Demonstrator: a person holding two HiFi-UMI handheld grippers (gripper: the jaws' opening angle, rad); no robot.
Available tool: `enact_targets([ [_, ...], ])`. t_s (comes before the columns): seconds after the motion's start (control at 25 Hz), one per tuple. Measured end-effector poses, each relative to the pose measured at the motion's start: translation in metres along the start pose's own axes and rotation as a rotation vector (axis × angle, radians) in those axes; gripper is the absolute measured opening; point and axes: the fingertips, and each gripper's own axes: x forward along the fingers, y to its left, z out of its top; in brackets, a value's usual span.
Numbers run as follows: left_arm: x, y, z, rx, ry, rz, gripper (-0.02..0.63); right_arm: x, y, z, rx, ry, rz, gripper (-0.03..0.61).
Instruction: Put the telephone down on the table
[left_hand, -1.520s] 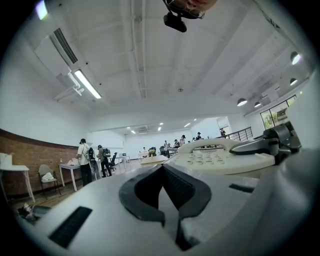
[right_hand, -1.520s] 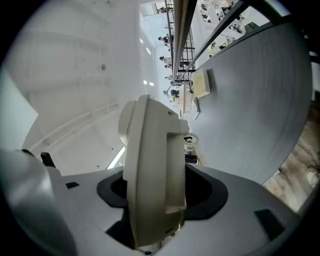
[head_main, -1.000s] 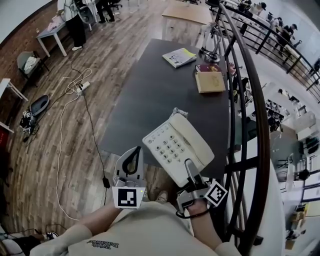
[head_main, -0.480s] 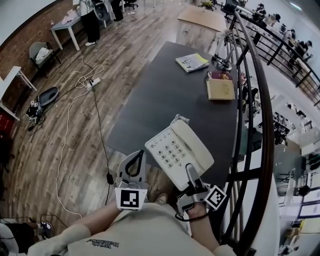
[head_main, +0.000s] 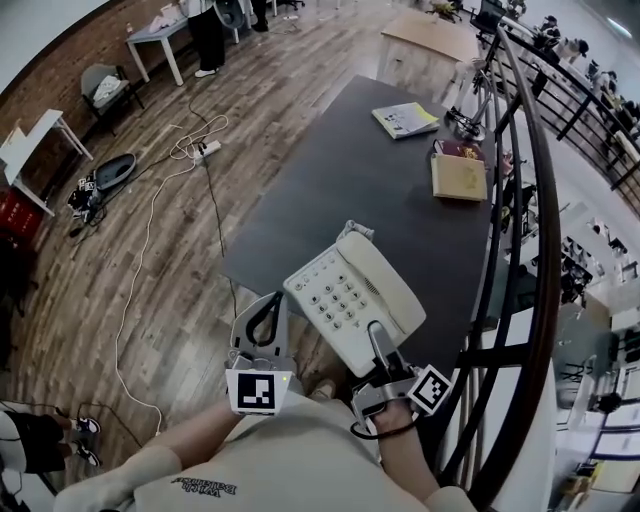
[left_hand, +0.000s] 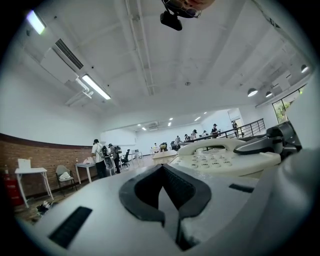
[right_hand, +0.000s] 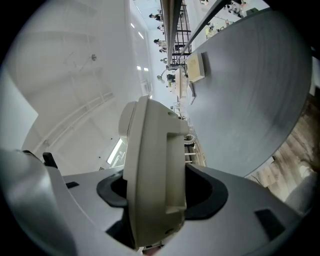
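Note:
A cream push-button telephone (head_main: 350, 295) with its handset on the cradle hangs in the air over the near edge of the dark grey table (head_main: 340, 180). My right gripper (head_main: 380, 342) is shut on the phone's near edge. In the right gripper view the phone body (right_hand: 152, 170) stands edge-on between the jaws, with the table (right_hand: 250, 85) beyond it. My left gripper (head_main: 264, 322) is just left of the phone, off the table's near corner, shut and holding nothing. In the left gripper view its pads (left_hand: 165, 185) meet and the telephone (left_hand: 225, 157) shows at right.
A yellow-edged booklet (head_main: 405, 120) and a tan box (head_main: 458, 177) lie at the table's far end. A dark curved railing (head_main: 520, 250) runs along the table's right side. A white cable (head_main: 150, 250) trails over the wooden floor at left. A person (head_main: 208, 35) stands by a small table far off.
The phone stays gripped in the right gripper and has shifted slightly left. The left gripper has barely moved. The head view has shifted, so the table and floor sit further right in the picture.

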Motion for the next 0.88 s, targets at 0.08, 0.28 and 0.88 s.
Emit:
enact_targets([
  [0.08, -0.003, -0.001, 0.000, -0.003, -0.002, 0.018, 0.003, 0.001, -0.002, 0.001, -0.001, 0.018, 0.000, 0.267],
  [0.28, -0.006, -0.001, 0.002, 0.019, -0.005, 0.047, 0.003, 0.004, 0.000, 0.006, -0.008, 0.045, 0.009, 0.267],
  [0.88, 0.076, 0.022, -0.004, 0.025, -0.054, 0.002, 0.003, 0.072, -0.006, 0.046, -0.044, 0.016, 0.022, 0.267],
])
